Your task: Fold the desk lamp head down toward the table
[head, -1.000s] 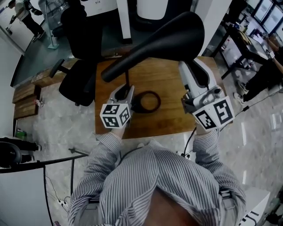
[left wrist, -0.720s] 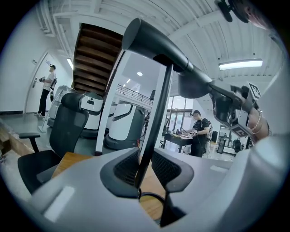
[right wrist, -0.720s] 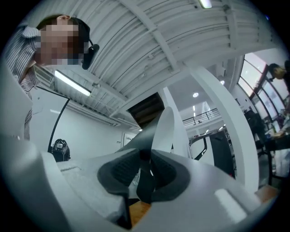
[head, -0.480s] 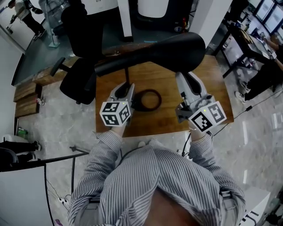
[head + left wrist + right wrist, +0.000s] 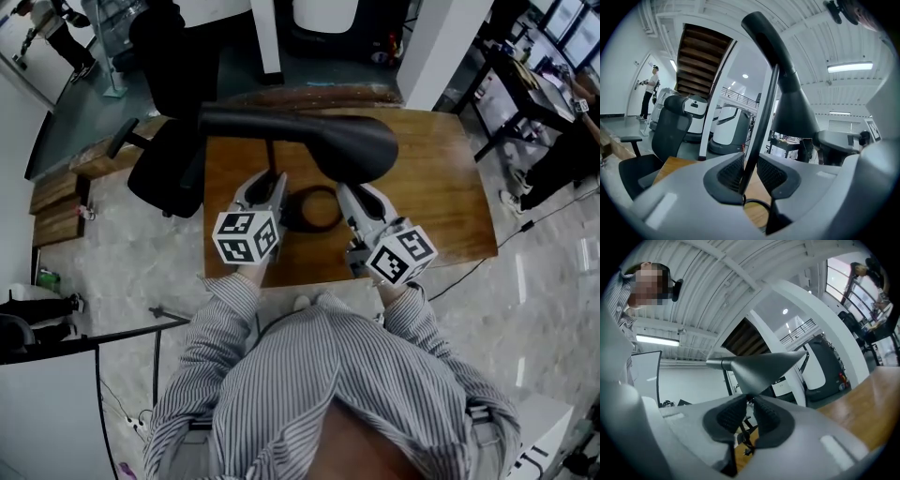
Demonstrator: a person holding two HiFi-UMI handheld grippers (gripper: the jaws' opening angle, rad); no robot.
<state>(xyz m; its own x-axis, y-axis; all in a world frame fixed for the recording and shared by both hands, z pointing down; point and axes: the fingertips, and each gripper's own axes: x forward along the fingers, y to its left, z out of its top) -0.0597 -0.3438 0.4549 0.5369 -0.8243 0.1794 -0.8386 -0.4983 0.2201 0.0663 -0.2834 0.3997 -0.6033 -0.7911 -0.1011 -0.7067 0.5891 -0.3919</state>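
A black desk lamp stands on the wooden table (image 5: 441, 206). Its wide head (image 5: 352, 145) lies about level above the ring-shaped base (image 5: 309, 228). My left gripper (image 5: 272, 180) is shut on the thin upright pole (image 5: 270, 157). In the left gripper view the pole (image 5: 761, 126) runs up between the pads of that gripper (image 5: 749, 173) to the head (image 5: 794, 112). My right gripper (image 5: 349, 189) sits under the head's wide end. Its jaws (image 5: 749, 408) are closing, pinched on the lower rim of the cone-shaped head (image 5: 759, 366).
A black office chair (image 5: 159, 178) stands off the table's left edge. A white column (image 5: 267, 37) rises behind the table. A dark desk (image 5: 525, 94) is at the far right, and a cable (image 5: 469, 267) drops off the table's near right side.
The lamp head has swung down from a steep upward tilt to about level. My right gripper came down and leftward with it, rolling as it went. The left gripper stayed on the pole.
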